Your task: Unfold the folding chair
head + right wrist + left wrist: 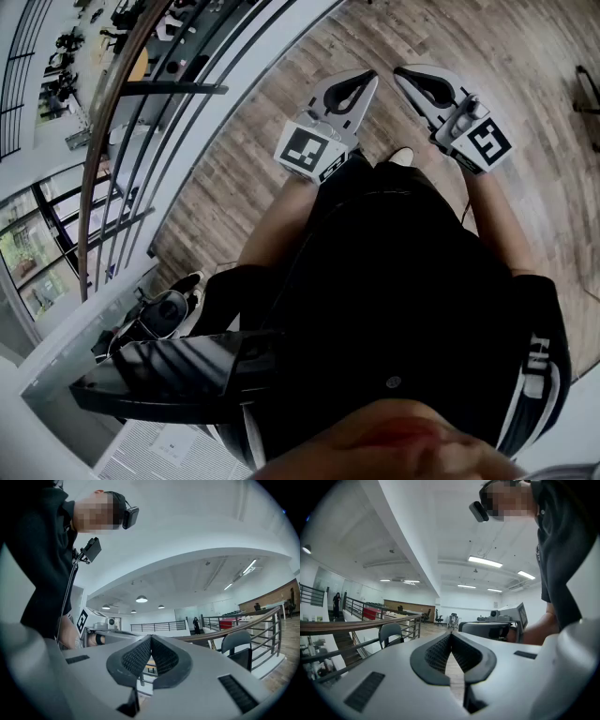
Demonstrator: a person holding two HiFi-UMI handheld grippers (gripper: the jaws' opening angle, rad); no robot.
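Note:
In the head view my left gripper (pixel 368 79) and right gripper (pixel 403 75) are held side by side at waist height over the wooden floor (pixel 281 159), tips nearly meeting. Both are shut with nothing between the pads. A dark-backed chair (pixel 390 633) stands by the railing in the left gripper view. A similar chair (pixel 239 651) appears in the right gripper view. I cannot tell how either is folded. Seen from its own camera, the left gripper (pixel 451 635) has its ribbed pads pressed together, as does the right gripper (pixel 151 638). Neither gripper is near a chair.
A metal railing (pixel 122 122) with a wooden handrail runs along the left, with a drop beyond it. A black glossy flat-topped thing (pixel 178 370) sits close by my left side. A dark object (pixel 589 98) shows at the right edge. Desks and office chairs (pixel 438 617) stand far off.

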